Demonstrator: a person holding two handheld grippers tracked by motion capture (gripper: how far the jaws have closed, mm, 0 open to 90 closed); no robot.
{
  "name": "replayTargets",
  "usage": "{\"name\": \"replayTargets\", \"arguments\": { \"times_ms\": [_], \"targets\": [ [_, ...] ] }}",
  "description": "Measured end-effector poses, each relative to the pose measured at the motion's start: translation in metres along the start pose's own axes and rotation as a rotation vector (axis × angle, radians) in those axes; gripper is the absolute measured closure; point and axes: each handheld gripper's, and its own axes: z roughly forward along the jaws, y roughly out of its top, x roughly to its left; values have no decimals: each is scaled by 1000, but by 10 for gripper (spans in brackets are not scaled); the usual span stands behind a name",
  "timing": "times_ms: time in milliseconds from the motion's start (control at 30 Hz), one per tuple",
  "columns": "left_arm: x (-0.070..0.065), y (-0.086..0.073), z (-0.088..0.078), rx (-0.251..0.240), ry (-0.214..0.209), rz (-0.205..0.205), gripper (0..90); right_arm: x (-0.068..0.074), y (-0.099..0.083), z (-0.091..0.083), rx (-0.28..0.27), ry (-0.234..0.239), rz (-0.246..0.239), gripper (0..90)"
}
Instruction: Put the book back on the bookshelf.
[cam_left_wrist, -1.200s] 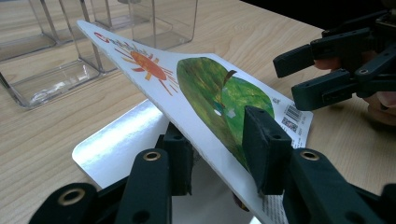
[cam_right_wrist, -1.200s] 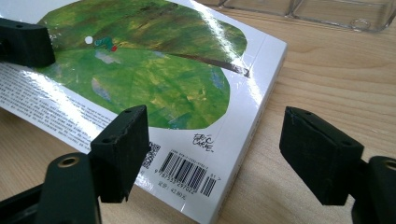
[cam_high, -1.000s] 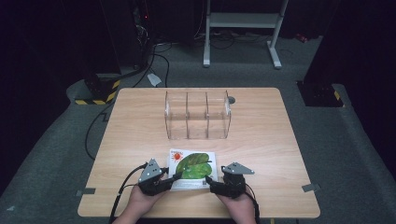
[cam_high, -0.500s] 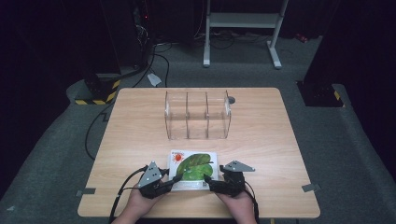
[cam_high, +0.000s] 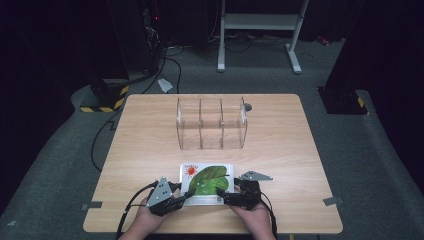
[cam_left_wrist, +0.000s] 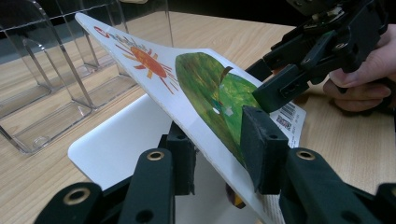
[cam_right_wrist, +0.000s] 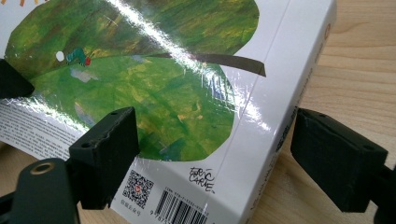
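A picture book (cam_high: 207, 180) with a green leaf and an orange sun on its white cover lies near the table's front edge. My left gripper (cam_high: 182, 196) is at its near left corner, shut on the front cover (cam_left_wrist: 205, 88). It holds the cover tilted up off the white page (cam_left_wrist: 121, 140) beneath, with one pad (cam_left_wrist: 261, 144) on top and one below. My right gripper (cam_high: 225, 196) is at the near right corner. Its jaws have just been opening. They stand apart on either side of the book's spine edge (cam_right_wrist: 261, 140), and the pads (cam_right_wrist: 109, 149) are not pressing on it.
A clear plastic organiser (cam_high: 211, 123) with three compartments stands mid-table beyond the book. A small dark round fitting (cam_high: 248, 106) sits at the table's (cam_high: 150, 130) back edge. Cables trail off the left side. A white metal frame (cam_high: 260, 30) stands on the floor behind.
Both hands keep their place at the book's near edge. No clear difference shows from the high view.
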Motion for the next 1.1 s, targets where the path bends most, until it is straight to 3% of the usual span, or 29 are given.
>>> {"name": "replayTargets", "arguments": {
  "times_ms": [233,433,500,633,1100],
  "targets": [
    [0,-1,0,2,2,10,660,-2,1,5,20,46,26,137],
    [0,-1,0,7,1,6,660,-2,1,6,27,58,32,153],
    [1,-1,1,17,3,-2,664,-3,1,2,24,51,53,216],
    [2,0,0,21,7,-18,678,-2,1,-3,-6,32,38,273],
    [6,0,2,28,42,-73,704,4,3,-13,-96,-16,-16,348]
  ]
}}
